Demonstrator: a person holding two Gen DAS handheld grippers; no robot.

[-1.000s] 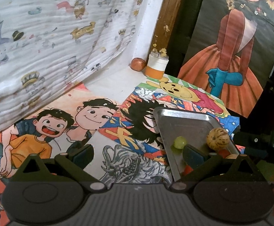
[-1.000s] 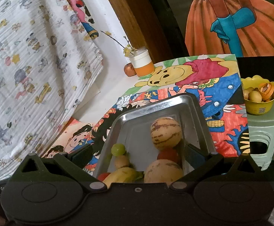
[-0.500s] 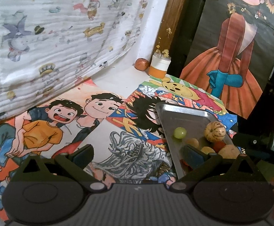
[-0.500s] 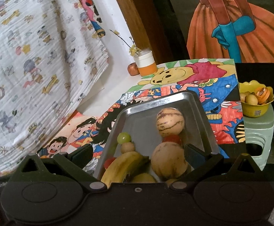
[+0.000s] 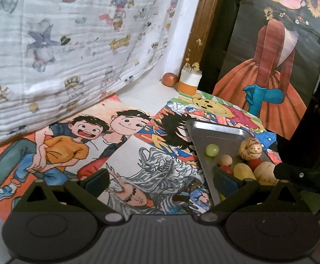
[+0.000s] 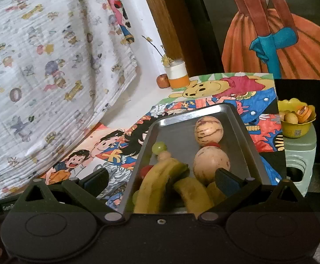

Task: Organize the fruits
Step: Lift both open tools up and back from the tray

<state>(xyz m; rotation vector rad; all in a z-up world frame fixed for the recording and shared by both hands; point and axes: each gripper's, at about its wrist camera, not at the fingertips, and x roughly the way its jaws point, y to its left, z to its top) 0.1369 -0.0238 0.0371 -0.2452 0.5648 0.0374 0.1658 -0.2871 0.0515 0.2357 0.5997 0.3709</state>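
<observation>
A steel tray [image 6: 241, 132] lies on a table covered with cartoon drawings. It holds two striped round melons [image 6: 208, 129] [image 6: 210, 162], a green grape [image 6: 158, 147], a small tan fruit [image 6: 164, 155], red fruits and bananas [image 6: 155, 184]. My right gripper [image 6: 161, 180] hangs open above the tray's near end, nothing between its fingers. In the left wrist view the tray [image 5: 215, 132] sits at the right with the grape [image 5: 212, 149] and a melon [image 5: 250, 149]. My left gripper [image 5: 160, 181] stands open over the drawings, left of the tray.
An orange-and-white cup [image 5: 190, 81] with dried flowers and a reddish apple [image 5: 169, 79] stand at the table's far corner. A patterned cloth [image 5: 60, 44] hangs along the left. A yellow bowl of fruit [image 6: 296, 118] rests on a pale green stool [image 6: 300, 151] to the right.
Both grippers have drawn back and risen. More of the tray's near end shows now, including the bananas; the left view shows more of the drawings. Both stay open.
</observation>
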